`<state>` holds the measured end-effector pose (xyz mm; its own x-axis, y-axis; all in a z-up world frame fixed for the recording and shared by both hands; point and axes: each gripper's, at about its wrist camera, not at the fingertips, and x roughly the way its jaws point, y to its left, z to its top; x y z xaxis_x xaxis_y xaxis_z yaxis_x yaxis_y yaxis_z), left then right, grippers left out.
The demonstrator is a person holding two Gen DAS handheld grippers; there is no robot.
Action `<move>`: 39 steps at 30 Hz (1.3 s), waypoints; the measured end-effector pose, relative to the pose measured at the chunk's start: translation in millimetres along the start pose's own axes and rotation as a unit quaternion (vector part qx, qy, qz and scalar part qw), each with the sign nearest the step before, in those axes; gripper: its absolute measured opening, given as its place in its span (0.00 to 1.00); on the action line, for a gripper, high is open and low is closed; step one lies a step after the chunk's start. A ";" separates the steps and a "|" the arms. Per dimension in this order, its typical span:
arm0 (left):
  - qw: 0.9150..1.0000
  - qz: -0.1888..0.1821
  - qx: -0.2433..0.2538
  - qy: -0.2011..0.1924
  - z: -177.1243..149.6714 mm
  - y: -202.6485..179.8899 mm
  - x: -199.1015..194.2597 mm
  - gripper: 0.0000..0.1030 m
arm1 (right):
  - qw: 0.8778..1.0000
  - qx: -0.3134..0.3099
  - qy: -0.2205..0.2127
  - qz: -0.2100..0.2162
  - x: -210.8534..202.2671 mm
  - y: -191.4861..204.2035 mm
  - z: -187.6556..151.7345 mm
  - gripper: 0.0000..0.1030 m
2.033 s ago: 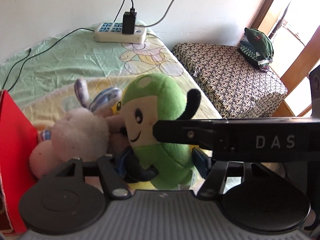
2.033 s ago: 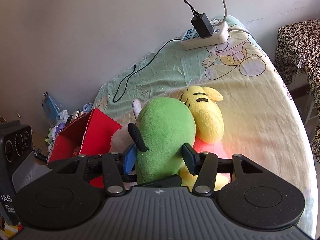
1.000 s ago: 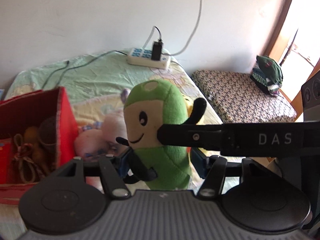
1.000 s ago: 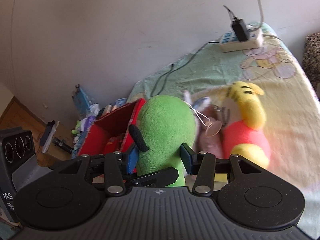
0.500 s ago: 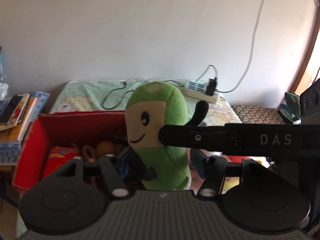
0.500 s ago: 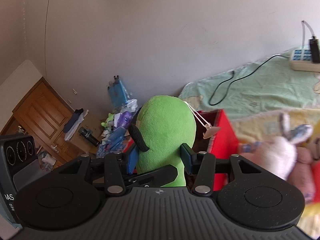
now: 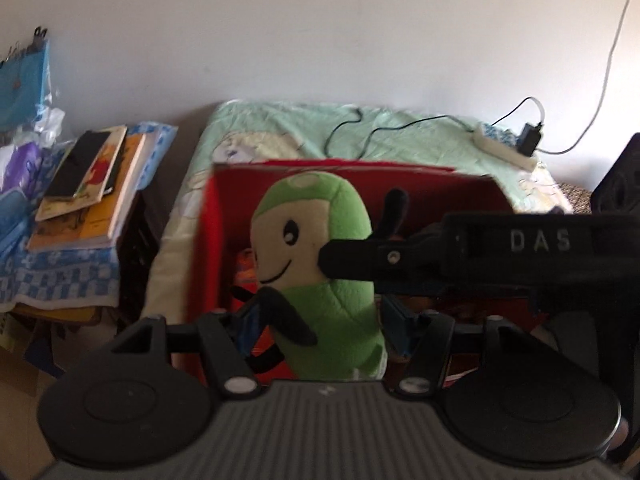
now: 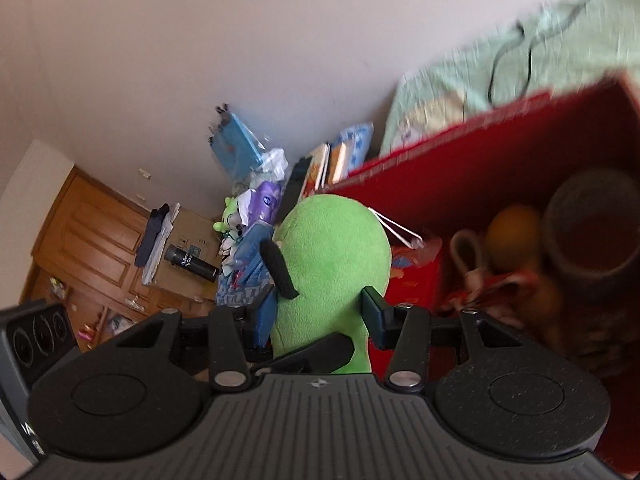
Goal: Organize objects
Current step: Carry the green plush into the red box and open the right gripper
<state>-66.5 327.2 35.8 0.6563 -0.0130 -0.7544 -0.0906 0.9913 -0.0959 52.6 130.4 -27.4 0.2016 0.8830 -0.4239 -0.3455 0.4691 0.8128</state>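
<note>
A green plush toy (image 7: 316, 280) with a cream smiling face and black arms hangs upright over the open red box (image 7: 360, 166). My left gripper (image 7: 320, 328) is shut on its lower body. A black finger of my right gripper (image 7: 400, 258) presses the toy's side from the right. In the right wrist view the toy's green back (image 8: 332, 256) fills the gap of my right gripper (image 8: 320, 320), which is shut on it. The red box wall (image 8: 460, 168) stands just behind the toy. Inside the box lie an orange toy (image 8: 512, 228) and a brown round thing (image 8: 580, 232), both blurred.
The box sits on a bed with a green cartoon sheet (image 7: 280, 128). A power strip (image 7: 504, 146) with cables lies at the bed's far right. A stack of books (image 7: 88, 184) rests on a side table to the left. Wooden cupboards (image 8: 80, 240) and clutter lie beyond.
Both grippers have carried the green plush off the bed, away from the other soft toys, leftward to the red box. It now hangs closer over the box's opening.
</note>
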 end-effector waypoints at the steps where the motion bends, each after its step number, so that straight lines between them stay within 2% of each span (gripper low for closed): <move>1: 1.000 0.001 0.001 0.003 -0.1 5.0 3.2 0.62 | 1.000 0.018 0.006 0.004 6.9 -3.9 0.9 0.48; 6: 0.999 -0.017 -0.013 0.029 1.1 29.5 23.1 0.63 | 0.996 0.089 0.029 -0.007 25.8 -18.5 -1.9 0.48; 8: 0.999 -0.020 -0.009 0.026 0.3 31.3 23.7 0.63 | 0.993 0.110 0.038 -0.008 28.6 -22.2 -2.3 0.48; 11: 0.999 -0.026 -0.001 0.024 -0.6 31.7 23.9 0.68 | 0.992 0.119 0.039 -0.011 29.3 -22.6 -0.7 0.48; 15: 0.999 -0.025 0.009 0.028 -0.2 30.8 25.2 0.69 | 0.990 0.134 0.035 -0.019 35.3 -23.5 -2.7 0.48; 17: 0.999 -0.021 0.015 0.031 -0.6 28.7 24.9 0.70 | 0.991 0.122 0.041 -0.027 37.2 -21.0 -3.4 0.49; 19: 0.999 -0.028 0.017 0.029 -0.7 28.5 22.3 0.75 | 0.993 0.111 0.039 -0.031 32.1 -18.8 -3.3 0.52; 21: 0.999 -0.030 0.013 0.018 0.3 29.0 16.8 0.85 | 0.994 0.098 0.038 -0.036 26.2 -17.6 -3.5 0.54; 22: 0.999 -0.027 0.014 0.010 0.9 28.7 13.6 0.86 | 0.995 0.090 0.035 -0.039 22.4 -17.9 -3.7 0.54; 25: 1.000 -0.024 0.014 0.003 3.4 30.0 10.4 0.86 | 0.996 0.077 0.030 -0.038 13.8 -19.4 -2.7 0.60; 35: 0.999 -0.028 0.018 -0.003 2.4 28.0 5.7 0.86 | 0.996 0.069 -0.010 -0.062 -12.2 -18.3 -5.0 0.60; 39: 0.999 -0.032 0.037 -0.014 4.7 20.0 -1.8 0.86 | 0.995 0.032 -0.039 -0.091 -29.8 -2.1 -5.4 0.60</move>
<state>-66.0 347.7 38.3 0.6798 -0.0750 -0.7296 0.0077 0.9954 -0.0951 42.4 103.2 -18.6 0.3261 0.7790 -0.5355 -0.2392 0.6161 0.7505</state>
